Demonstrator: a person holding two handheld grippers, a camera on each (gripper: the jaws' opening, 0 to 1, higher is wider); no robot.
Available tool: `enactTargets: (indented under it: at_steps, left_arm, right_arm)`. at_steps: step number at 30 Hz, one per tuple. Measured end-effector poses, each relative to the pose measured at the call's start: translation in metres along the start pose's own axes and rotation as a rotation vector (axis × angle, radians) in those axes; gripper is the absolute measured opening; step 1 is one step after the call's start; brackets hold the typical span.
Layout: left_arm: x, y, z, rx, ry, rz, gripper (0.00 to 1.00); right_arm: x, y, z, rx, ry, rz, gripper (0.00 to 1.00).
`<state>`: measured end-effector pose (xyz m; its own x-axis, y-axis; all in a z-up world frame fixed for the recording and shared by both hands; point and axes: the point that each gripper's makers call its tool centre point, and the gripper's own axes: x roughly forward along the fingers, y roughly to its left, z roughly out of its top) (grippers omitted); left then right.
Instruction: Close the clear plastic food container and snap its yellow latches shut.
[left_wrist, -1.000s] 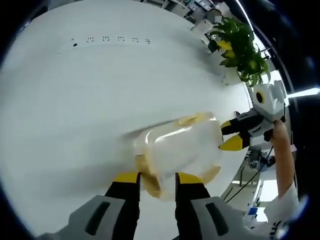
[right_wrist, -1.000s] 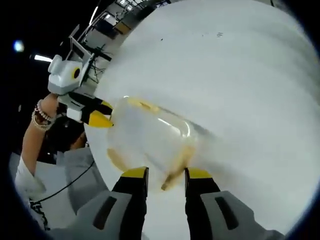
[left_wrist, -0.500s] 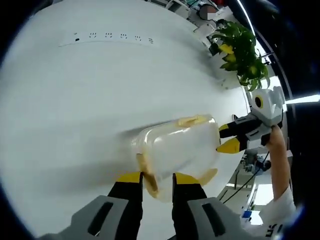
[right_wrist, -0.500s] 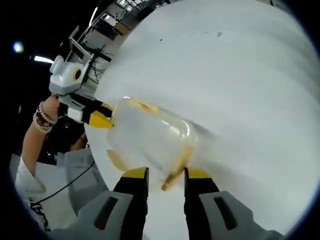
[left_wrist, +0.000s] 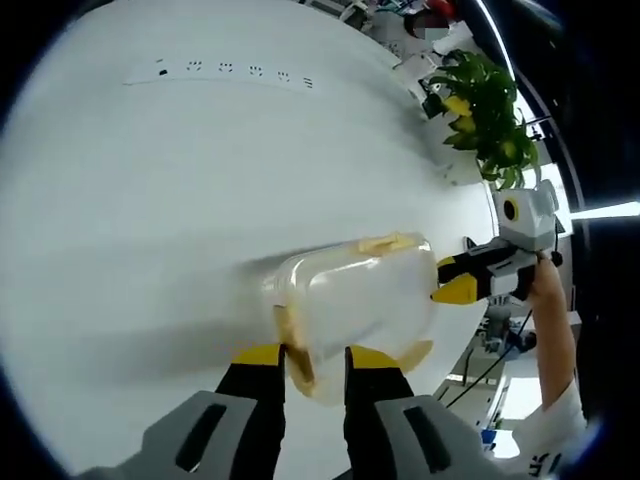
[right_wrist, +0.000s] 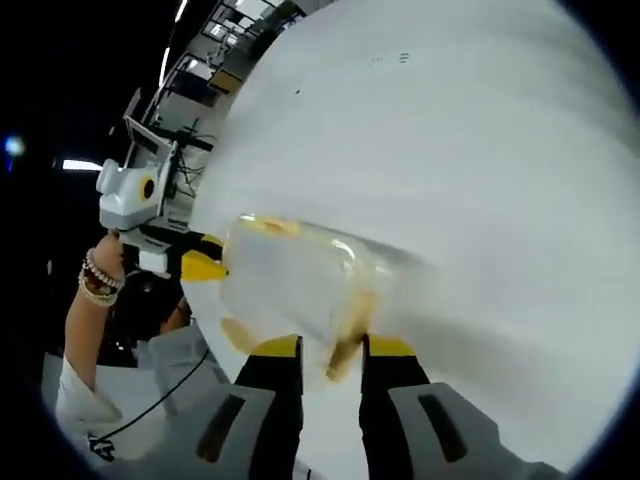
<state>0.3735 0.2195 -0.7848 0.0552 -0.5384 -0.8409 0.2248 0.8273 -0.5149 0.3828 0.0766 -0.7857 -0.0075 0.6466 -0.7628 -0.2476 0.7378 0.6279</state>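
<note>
White counter: both grippers pinch latches at the container's opposite ends; uneven squeeze could skid it.

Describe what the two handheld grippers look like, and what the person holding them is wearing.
The left gripper and the right gripper each have grey bodies, black jaws and yellow tips. A thin black cable hangs below. The person wears a white sleeve and beaded bracelets on the wrist.
</note>
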Motion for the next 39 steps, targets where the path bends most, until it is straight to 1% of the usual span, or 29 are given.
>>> enactTargets:
  at_steps: [1,2,4,6,7,8,11,14,16,19,22,24,26,27,28,29,30,31,32,33,34,35,36,38,39]
  left_arm:
    - [-0.001,0.001,0.0,-0.006,0.001,-0.003,0.14]
    - [-0.001,0.001,0.0,-0.003,0.0,0.0,0.14]
    - [-0.001,0.003,-0.001,0.002,-0.001,0.003,0.15]
    - [-0.002,0.005,0.0,0.009,0.001,0.004,0.15]
    - [-0.002,0.005,0.001,0.011,0.003,0.003,0.15]
    - [-0.002,0.006,0.001,0.014,0.006,0.004,0.15]
    - [-0.003,0.007,0.002,0.026,0.006,0.002,0.15]
    - [-0.003,0.009,0.004,0.044,0.006,-0.002,0.16]
    - [-0.003,0.007,0.002,0.051,0.006,0.002,0.16]
    - [-0.004,0.007,0.005,0.102,-0.004,0.012,0.16]
    - [-0.004,0.008,0.009,0.179,-0.019,0.023,0.18]
    - [-0.005,0.007,0.011,0.223,-0.031,0.032,0.18]
    - [-0.005,0.007,0.015,0.285,-0.061,0.04,0.2]
    - [-0.005,0.007,0.019,0.298,-0.09,0.05,0.21]
    - [-0.005,0.006,0.023,0.326,-0.122,0.059,0.23]
    - [-0.006,0.005,0.023,0.326,-0.129,0.063,0.25]
    - [-0.007,0.002,0.025,0.335,-0.146,0.051,0.27]
    - [-0.008,0.001,0.027,0.327,-0.156,0.049,0.29]
    - [-0.01,0.0,0.032,0.309,-0.187,0.046,0.3]
    - [-0.012,-0.001,0.034,0.312,-0.196,0.042,0.31]
    - [-0.015,-0.001,0.037,0.316,-0.207,0.045,0.31]
    - [-0.019,0.0,0.042,0.333,-0.226,0.062,0.31]
    - [-0.023,0.0,0.047,0.377,-0.25,0.077,0.32]
    - [-0.028,-0.006,0.054,0.466,-0.299,0.081,0.32]
    - [-0.03,-0.011,0.056,0.504,-0.321,0.08,0.32]
  right_arm:
    - [-0.001,0.003,0.003,0.047,-0.004,0.034,0.14]
    - [-0.001,0.002,0.007,0.045,-0.016,0.035,0.14]
    - [-0.005,0.001,0.005,0.026,-0.017,0.045,0.14]
    - [-0.007,0.004,0.002,-0.002,-0.021,0.038,0.15]
    - [-0.009,0.004,0.001,-0.003,-0.021,0.04,0.15]
    - [-0.008,0.005,-0.002,-0.008,-0.022,0.04,0.16]
    - [-0.01,0.005,-0.002,-0.026,-0.019,0.038,0.17]
    - [-0.008,0.006,-0.005,-0.054,-0.001,0.029,0.18]
    - [-0.008,0.006,-0.007,-0.067,0.003,0.024,0.19]
    - [-0.008,0.006,-0.011,-0.086,0.0,0.021,0.2]
    - [-0.006,0.007,-0.011,-0.112,-0.004,0.023,0.21]
    - [-0.005,0.007,-0.011,-0.137,-0.005,0.009,0.22]
    - [-0.005,0.007,-0.012,-0.16,-0.002,-0.004,0.23]
    - [-0.005,0.007,-0.012,-0.17,0.002,-0.016,0.24]
    - [-0.006,0.003,-0.011,-0.197,0.006,-0.046,0.26]
    - [-0.007,0.0,-0.011,-0.234,0.012,-0.067,0.28]
    - [-0.008,-0.001,-0.009,-0.266,0.017,-0.082,0.28]
    - [-0.01,-0.001,-0.01,-0.274,0.021,-0.09,0.27]
    - [-0.011,0.0,-0.008,-0.276,0.018,-0.093,0.25]
    - [-0.013,-0.001,-0.007,-0.288,0.016,-0.104,0.23]
    - [-0.015,-0.002,-0.004,-0.312,0.013,-0.117,0.22]
    - [-0.019,-0.005,0.001,-0.348,0.0,-0.149,0.2]
    - [-0.023,-0.01,0.011,-0.382,-0.023,-0.186,0.2]
    - [-0.028,-0.011,0.017,-0.437,-0.034,-0.23,0.18]
    - [-0.031,-0.009,0.021,-0.476,-0.048,-0.242,0.17]
